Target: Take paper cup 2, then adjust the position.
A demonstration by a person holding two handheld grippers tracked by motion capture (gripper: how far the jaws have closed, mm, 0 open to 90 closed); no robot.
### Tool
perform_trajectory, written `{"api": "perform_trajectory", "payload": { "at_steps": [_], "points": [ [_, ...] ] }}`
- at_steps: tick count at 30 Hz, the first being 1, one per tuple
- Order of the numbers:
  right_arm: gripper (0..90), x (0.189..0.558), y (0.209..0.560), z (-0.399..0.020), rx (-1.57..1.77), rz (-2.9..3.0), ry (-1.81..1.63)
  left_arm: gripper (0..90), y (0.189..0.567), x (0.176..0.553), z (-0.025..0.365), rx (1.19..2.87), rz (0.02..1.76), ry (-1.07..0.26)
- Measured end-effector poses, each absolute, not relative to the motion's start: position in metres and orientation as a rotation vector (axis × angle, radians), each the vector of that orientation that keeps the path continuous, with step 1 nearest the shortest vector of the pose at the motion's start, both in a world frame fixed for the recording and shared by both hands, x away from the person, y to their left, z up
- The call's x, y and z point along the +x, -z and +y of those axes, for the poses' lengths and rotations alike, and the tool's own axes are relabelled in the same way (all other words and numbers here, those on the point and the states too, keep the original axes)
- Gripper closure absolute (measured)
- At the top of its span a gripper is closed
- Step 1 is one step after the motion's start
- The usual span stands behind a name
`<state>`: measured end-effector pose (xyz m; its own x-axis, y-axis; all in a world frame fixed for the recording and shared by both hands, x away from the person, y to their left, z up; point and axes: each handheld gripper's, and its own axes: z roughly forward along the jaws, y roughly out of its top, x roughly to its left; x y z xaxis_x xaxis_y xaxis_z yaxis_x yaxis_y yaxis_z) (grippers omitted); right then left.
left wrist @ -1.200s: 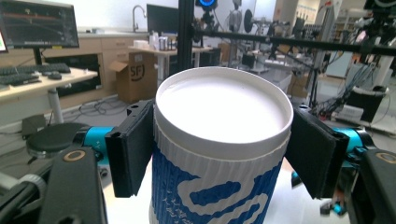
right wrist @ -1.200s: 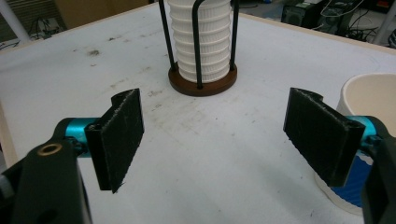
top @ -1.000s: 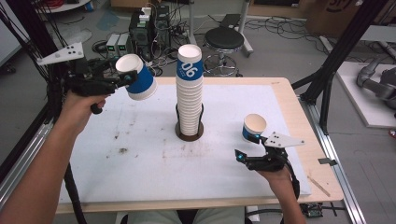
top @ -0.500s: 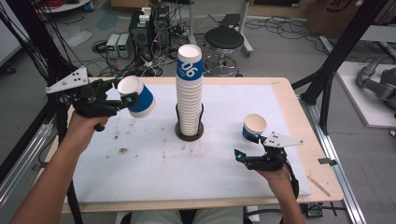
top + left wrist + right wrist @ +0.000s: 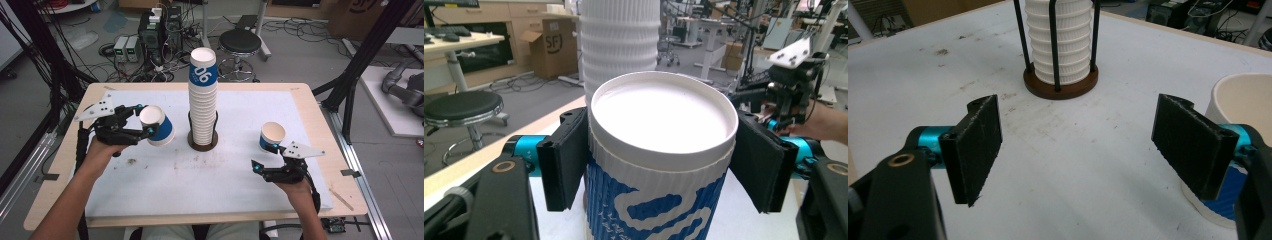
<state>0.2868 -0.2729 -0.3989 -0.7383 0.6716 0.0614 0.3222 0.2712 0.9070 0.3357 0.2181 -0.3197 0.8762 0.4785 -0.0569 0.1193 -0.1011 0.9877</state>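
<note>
The left gripper point(image 5: 145, 122) has its fingers squeezed on a blue and white cup point(image 5: 157, 125), tipped sideways above the table point(image 5: 150, 185). A tall stack of cups point(image 5: 202, 100) stands just beside it. The right gripper point(image 5: 265, 157) has its fingers wide apart and holds nothing, near another cup point(image 5: 272, 136).

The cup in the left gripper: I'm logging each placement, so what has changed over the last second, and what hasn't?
The left gripper has carried its cup down from beside the top of the cup stack to just above the table, left of the stack's base. Its jaws stay clamped on the cup, which remains tilted. The right gripper stays open and unmoved, the second cup standing beside it; the stack is unchanged.
</note>
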Motion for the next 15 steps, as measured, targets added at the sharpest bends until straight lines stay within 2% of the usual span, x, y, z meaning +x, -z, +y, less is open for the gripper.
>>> {"api": "perform_trajectory", "payload": {
  "at_steps": [15],
  "points": [
    [20.7,0.286,0.397,-0.271,0.883,2.219,-1.491,28.7,0.338,0.331,0.204,1.672,0.448,-0.267]
  ]
}}
